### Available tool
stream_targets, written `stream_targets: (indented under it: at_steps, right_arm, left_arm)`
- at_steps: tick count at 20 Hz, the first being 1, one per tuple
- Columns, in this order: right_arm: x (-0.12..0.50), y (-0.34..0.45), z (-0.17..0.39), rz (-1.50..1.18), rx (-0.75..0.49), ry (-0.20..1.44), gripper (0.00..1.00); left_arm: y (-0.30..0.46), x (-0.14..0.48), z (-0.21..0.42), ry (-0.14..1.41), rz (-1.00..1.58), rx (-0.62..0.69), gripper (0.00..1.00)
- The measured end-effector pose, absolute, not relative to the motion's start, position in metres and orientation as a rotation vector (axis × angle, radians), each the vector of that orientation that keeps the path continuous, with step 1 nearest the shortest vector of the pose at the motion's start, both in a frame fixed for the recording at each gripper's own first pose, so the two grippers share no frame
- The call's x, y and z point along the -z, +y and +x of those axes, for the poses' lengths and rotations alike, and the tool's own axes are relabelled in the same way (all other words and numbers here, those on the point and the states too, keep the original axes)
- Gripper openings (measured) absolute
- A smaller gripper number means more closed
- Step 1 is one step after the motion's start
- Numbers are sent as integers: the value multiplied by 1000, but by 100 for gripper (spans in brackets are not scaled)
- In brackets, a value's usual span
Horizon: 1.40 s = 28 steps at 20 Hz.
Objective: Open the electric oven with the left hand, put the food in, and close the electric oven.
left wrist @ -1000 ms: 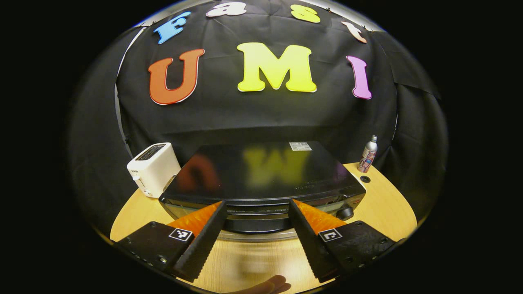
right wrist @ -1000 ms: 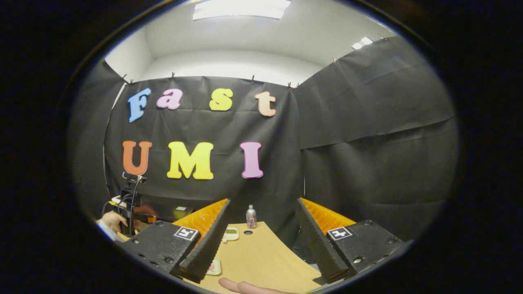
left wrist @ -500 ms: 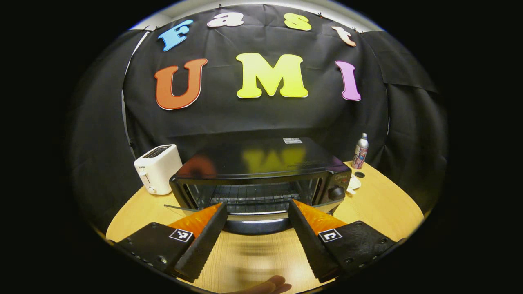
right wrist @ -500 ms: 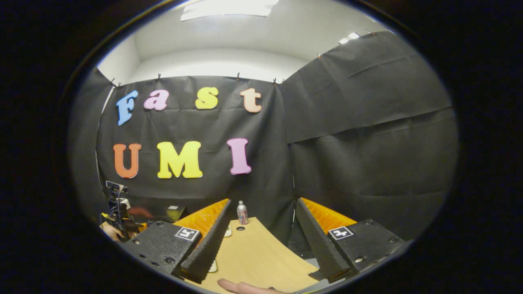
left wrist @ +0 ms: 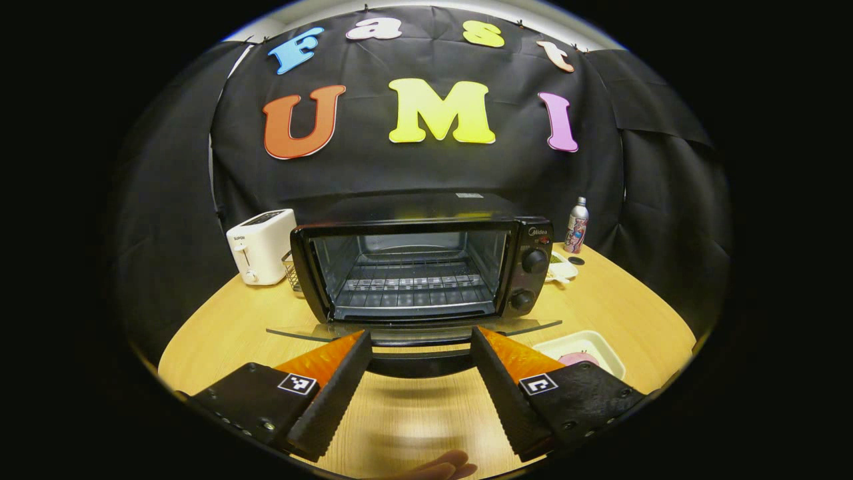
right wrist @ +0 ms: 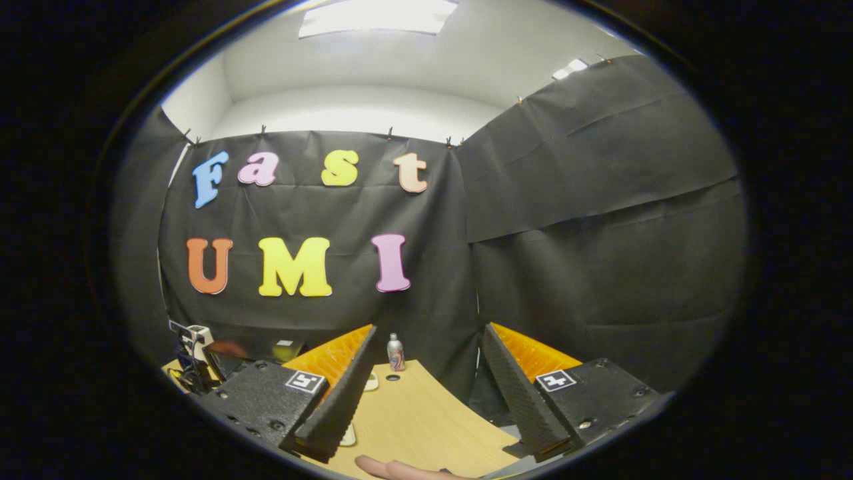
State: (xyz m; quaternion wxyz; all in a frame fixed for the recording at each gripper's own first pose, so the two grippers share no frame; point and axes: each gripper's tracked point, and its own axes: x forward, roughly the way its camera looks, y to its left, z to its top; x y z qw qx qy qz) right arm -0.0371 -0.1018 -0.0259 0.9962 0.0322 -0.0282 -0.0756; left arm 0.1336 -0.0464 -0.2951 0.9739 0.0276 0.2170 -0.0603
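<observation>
Oven [left wrist: 420, 267] at worktop [left wrist: 620, 313] centre, door [left wrist: 413, 331] down flat, so opening done; food in tray [left wrist: 578, 347] near right, w/ loading & closing left; left tool [left wrist: 420, 387] jaws wide, empty; right tool [right wrist: 426, 393] wide apart, holding nothing

Bright ceiling panel [right wrist: 376, 15] lights the booth evenly; table [left wrist: 220, 320] shows soft glare and slight blur; fisheye bends all edges.

pink food [left wrist: 578, 359] in white tray [left wrist: 603, 345] half hidden behind finger; oven door [left wrist: 413, 331] handle hidden
</observation>
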Motion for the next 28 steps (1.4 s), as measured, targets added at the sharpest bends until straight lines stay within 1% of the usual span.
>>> stream_targets:
  at_steps: [1, 2, 3, 4, 5, 6, 12, 15, 16, 17, 18, 20, 21, 24, 28]
  right_arm:
    - [24, -97, -38, 66, 145, -63, 96]
    - [24, -95, -38, 65, 144, -64, 100]
    - [25, -93, -38, 62, 141, -65, 96]
    - [25, -91, -38, 60, 136, -65, 96]
    - [25, -90, -38, 57, 133, -64, 100]
    - [27, -89, -37, 56, 130, -62, 96]
    - [40, -85, -31, 47, 115, -43, 96]
    - [50, -87, -21, 47, 116, -24, 96]
    - [53, -86, -17, 49, 115, -15, 100]
    - [56, -83, -14, 46, 106, -6, 96]
    - [55, -77, -8, 44, 87, -8, 100]
    - [56, -66, 8, 25, 54, -1, 100]
    - [59, -64, 17, 12, 43, 4, 96]
    - [71, -52, 49, -23, 19, 39, 96]
    - [122, -27, 93, -44, -40, 184, 96]
  left_arm:
    - [-46, 299, 130, 435, 66, 122, 94]
    - [-45, 304, 127, 435, 65, 120, 94]
    - [-44, 308, 124, 436, 58, 116, 95]
    - [-43, 312, 122, 439, 50, 113, 94]
    - [-43, 316, 120, 442, 50, 111, 94]
    - [-44, 319, 116, 444, 51, 109, 94]
    - [-43, 350, 103, 479, 46, 106, 94]
    - [-37, 361, 98, 496, 29, 100, 95]
    - [-34, 363, 96, 499, 19, 97, 96]
    - [-32, 367, 95, 503, 18, 95, 96]
    - [-29, 370, 94, 508, 16, 94, 97]
    - [-25, 373, 93, 516, -7, 96, 97]
    - [-22, 372, 93, 514, -11, 95, 97]
    - [-11, 356, 90, 476, -34, 93, 97]
    - [7, 315, 85, 391, -33, 75, 96]
